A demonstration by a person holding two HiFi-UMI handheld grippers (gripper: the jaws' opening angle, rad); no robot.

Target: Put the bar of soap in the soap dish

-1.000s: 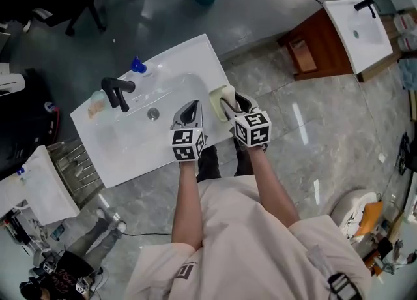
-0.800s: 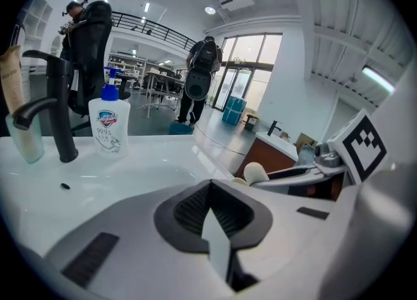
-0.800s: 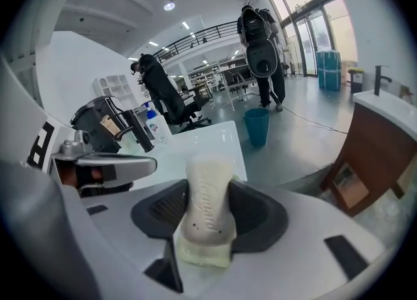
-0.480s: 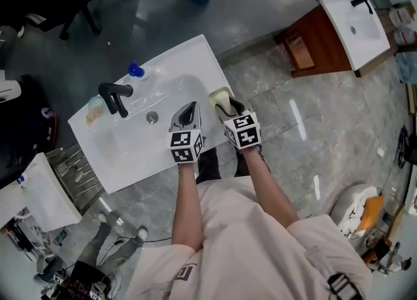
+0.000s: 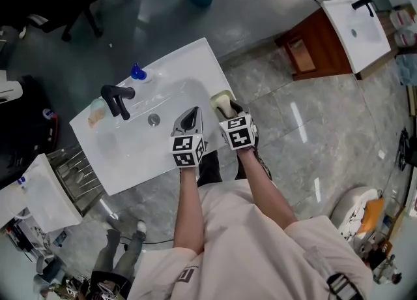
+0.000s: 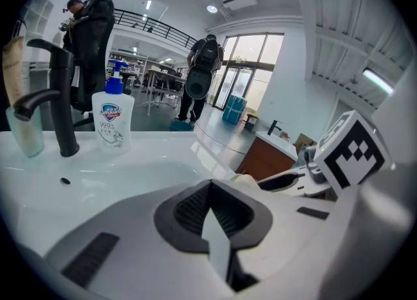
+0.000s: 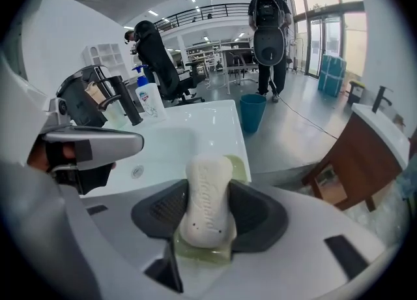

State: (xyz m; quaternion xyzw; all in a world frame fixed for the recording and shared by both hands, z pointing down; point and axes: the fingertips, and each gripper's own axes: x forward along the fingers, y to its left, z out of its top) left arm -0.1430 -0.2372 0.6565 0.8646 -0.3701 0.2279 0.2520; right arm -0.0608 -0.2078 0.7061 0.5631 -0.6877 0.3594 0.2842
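Note:
A white bar of soap (image 7: 206, 197) stands on end between the pads of my right gripper (image 7: 208, 212), which is shut on it. Right under it lies the pale green soap dish (image 7: 240, 168), on the sink's right rim; whether the soap touches the dish is unclear. In the head view the right gripper (image 5: 229, 108) covers most of the dish (image 5: 217, 98). My left gripper (image 5: 190, 118) hovers over the basin's near side, just left of the right one. Its jaws (image 6: 210, 219) are shut with nothing between them.
The white sink (image 5: 130, 152) carries a black tap (image 5: 117, 100), a blue-topped soap dispenser (image 5: 138, 72) and a cup (image 6: 25, 132) at the back. A second washbasin on a wooden cabinet (image 5: 329, 38) stands to the right. People stand in the background (image 7: 267, 31).
My right gripper has shifted left and a little nearer, closing in over the soap dish with the soap still in it. The left gripper has barely moved.

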